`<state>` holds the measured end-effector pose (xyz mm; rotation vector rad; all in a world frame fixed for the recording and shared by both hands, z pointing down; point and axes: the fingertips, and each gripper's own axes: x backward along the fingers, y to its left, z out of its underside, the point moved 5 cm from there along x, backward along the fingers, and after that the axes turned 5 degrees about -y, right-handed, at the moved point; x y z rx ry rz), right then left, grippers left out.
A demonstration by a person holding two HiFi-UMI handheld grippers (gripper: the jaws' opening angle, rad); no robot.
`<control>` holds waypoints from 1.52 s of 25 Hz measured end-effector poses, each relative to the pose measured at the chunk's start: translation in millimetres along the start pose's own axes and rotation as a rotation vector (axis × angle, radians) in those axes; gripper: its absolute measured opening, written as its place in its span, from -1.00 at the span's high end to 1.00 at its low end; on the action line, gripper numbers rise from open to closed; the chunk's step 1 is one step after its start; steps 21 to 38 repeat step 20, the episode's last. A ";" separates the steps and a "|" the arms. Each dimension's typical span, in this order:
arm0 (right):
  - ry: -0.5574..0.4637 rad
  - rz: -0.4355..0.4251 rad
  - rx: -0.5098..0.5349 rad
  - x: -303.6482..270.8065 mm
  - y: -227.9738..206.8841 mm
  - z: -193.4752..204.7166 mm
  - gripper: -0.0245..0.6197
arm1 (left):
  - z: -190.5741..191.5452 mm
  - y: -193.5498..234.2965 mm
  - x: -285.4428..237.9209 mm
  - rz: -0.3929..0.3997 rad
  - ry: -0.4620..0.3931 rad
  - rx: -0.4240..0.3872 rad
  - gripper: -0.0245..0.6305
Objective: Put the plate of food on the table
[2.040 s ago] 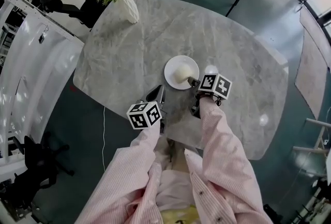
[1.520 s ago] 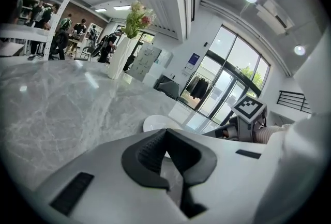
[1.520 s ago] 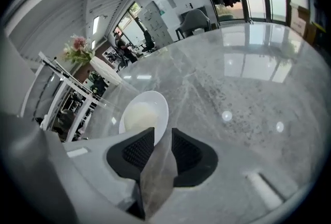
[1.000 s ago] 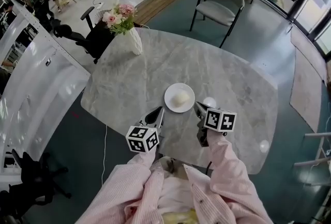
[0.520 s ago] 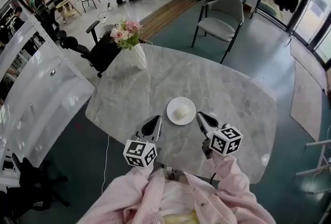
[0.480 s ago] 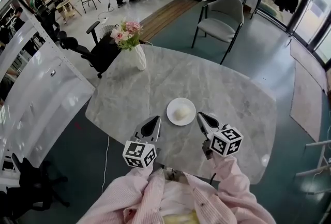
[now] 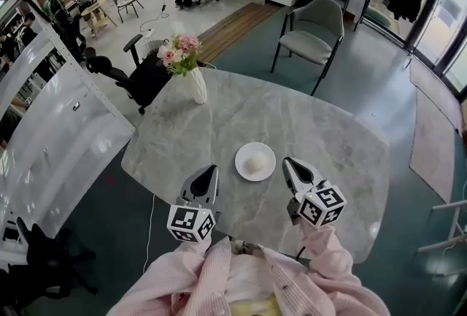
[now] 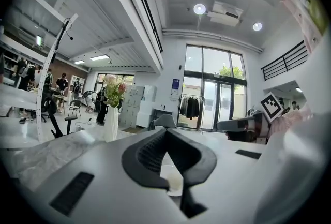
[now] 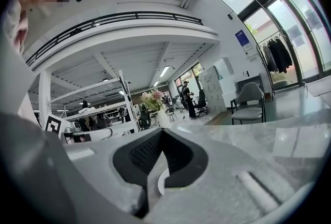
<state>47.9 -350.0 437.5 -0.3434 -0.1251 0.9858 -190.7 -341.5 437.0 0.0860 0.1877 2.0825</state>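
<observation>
The round white plate (image 7: 255, 161), bearing a pale, smooth, domed bun (image 7: 255, 164), rests flat on the grey veined marble table (image 7: 328, 125), ahead of and between the two grippers. Being circular, it presents no long axis. The right gripper (image 7: 289, 163) hovers slightly nearer its rim than the left gripper (image 7: 209, 172). Both pairs of ribbed jaws are closed together on nothing, clear of the plate.
</observation>
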 end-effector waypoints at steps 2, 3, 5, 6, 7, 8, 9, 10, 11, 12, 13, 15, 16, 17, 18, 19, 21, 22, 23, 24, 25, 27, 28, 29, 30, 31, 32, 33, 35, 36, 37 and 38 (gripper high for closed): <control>-0.003 0.003 0.006 0.0 -1.9 -1.1 0.91 | -1.3 1.5 -0.9 -0.008 -0.005 -0.005 0.93; -0.001 0.004 0.010 0.1 -3.3 -1.6 0.91 | -1.9 1.9 -1.7 -0.012 -0.006 -0.007 0.93; 0.006 0.007 0.024 0.2 -6.1 -1.6 0.91 | -2.5 3.3 -2.7 -0.021 -0.009 -0.008 0.93; 0.010 0.009 0.030 0.1 -6.9 -1.1 0.91 | -2.5 4.7 -2.4 -0.026 -0.010 -0.009 0.93; 0.012 0.009 0.033 -0.2 -7.3 -0.5 0.91 | -2.3 6.4 -1.7 -0.033 -0.011 -0.009 0.93; 0.012 0.010 0.034 -0.6 -7.7 0.1 0.91 | -2.0 8.4 -1.1 -0.039 -0.010 -0.009 0.93; 0.011 0.012 0.034 -1.1 -8.4 0.4 0.91 | -1.7 10.3 -0.8 -0.044 -0.010 -0.008 0.93; 0.010 0.014 0.033 -1.5 -9.1 0.5 0.91 | -1.5 12.1 -0.6 -0.049 -0.009 -0.006 0.93; 0.009 0.017 0.033 -1.9 -9.7 0.3 0.91 | -1.7 13.7 -0.5 -0.055 -0.008 -0.004 0.93; 0.007 0.019 0.032 -2.1 -10.1 -0.2 0.91 | -2.2 15.2 -0.3 -0.060 -0.007 -0.003 0.93; 0.006 0.021 0.032 -2.2 -10.3 -0.8 0.91 | -2.8 16.5 -0.1 -0.064 -0.007 -0.002 0.93; 0.005 0.025 0.032 -2.2 -11.7 -2.0 0.91 | -3.6 18.4 -0.5 -0.071 -0.007 -0.001 0.93; 0.005 0.028 0.033 -2.3 -13.0 -2.1 0.91 | -3.5 19.3 -1.2 -0.074 -0.007 -0.001 0.93; 0.005 0.031 0.034 -2.5 -14.4 -1.9 0.91 | -3.1 20.1 -1.9 -0.076 -0.007 -0.002 0.93; 0.005 0.033 0.034 -2.6 -15.7 -1.7 0.91 | -2.7 20.8 -2.5 -0.078 -0.007 -0.002 0.93; 0.005 0.036 0.034 -2.6 -17.0 -1.4 0.91 | -2.2 21.4 -3.1 -0.080 -0.006 -0.002 0.93; 0.005 0.039 0.033 -2.6 -18.2 -1.0 0.91 | -1.7 22.0 -3.6 -0.082 -0.006 -0.002 0.93; 0.005 0.039 0.033 -2.6 -18.2 -1.0 0.91 | -1.7 22.0 -3.6 -0.082 -0.006 -0.002 0.93; 0.005 0.039 0.033 -2.6 -18.2 -1.0 0.91 | -1.7 22.0 -3.6 -0.082 -0.006 -0.002 0.93; 0.005 0.039 0.033 -2.6 -18.2 -1.0 0.91 | -1.7 22.0 -3.6 -0.082 -0.006 -0.002 0.93; 0.005 0.039 0.033 -2.6 -18.2 -1.0 0.91 | -1.7 22.0 -3.6 -0.082 -0.006 -0.002 0.93; 0.005 0.039 0.033 -2.6 -18.2 -1.0 0.91 | -1.7 22.0 -3.6 -0.082 -0.006 -0.002 0.93; 0.005 0.039 0.033 -2.6 -18.2 -1.0 0.91 | -1.7 22.0 -3.6 -0.082 -0.006 -0.002 0.93; 0.005 0.039 0.033 -2.6 -18.2 -1.0 0.91 | -1.7 22.0 -3.6 -0.082 -0.006 -0.002 0.93; 0.005 0.039 0.033 -2.6 -18.2 -1.0 0.91 | -1.7 22.0 -3.6 -0.082 -0.006 -0.002 0.93; 0.005 0.039 0.033 -2.6 -18.2 -1.0 0.91 | -1.7 22.0 -3.6 -0.082 -0.006 -0.002 0.93; 0.005 0.039 0.033 -2.6 -18.2 -1.0 0.91 | -1.7 22.0 -3.6 -0.082 -0.006 -0.002 0.93; 0.005 0.039 0.033 -2.6 -18.2 -1.0 0.91 | -1.7 22.0 -3.6 -0.082 -0.006 -0.002 0.93; 0.005 0.039 0.033 -2.6 -18.2 -1.0 0.91 | -1.7 22.0 -3.6 -0.082 -0.006 -0.002 0.93; 0.005 0.039 0.033 -2.6 -18.2 -1.0 0.91 | -1.7 22.0 -3.6 -0.082 -0.006 -0.002 0.93; 0.005 0.039 0.033 -2.6 -18.2 -1.0 0.91 | -1.7 22.0 -3.6 -0.082 -0.006 -0.002 0.93; 0.005 0.039 0.033 -2.6 -18.2 -1.0 0.91 | -1.7 22.0 -3.6 -0.082 -0.006 -0.002 0.93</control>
